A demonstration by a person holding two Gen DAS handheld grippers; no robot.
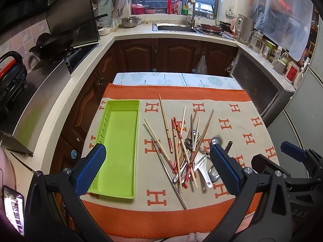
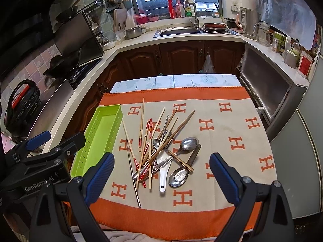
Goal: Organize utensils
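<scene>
A heap of utensils [image 1: 185, 147] [image 2: 161, 147] lies mid-cloth: several wooden and red-banded chopsticks, metal spoons [image 2: 186, 144], a fork and a white ceramic spoon [image 2: 164, 170]. An empty lime-green tray [image 1: 118, 147] [image 2: 99, 139] sits to its left, long side running away from me. My left gripper [image 1: 158, 168] hovers open above the near part of the cloth, its fingers straddling the tray's right side and the heap. My right gripper [image 2: 161, 178] is open too, held above the near end of the heap. Neither holds anything.
An orange and beige cloth [image 1: 232, 109] [image 2: 222, 121] covers a small table in a kitchen. A counter with a wok [image 1: 50, 46] runs along the left, a sink [image 1: 175, 27] lies beyond, and a steel cabinet [image 2: 268, 88] stands at the right.
</scene>
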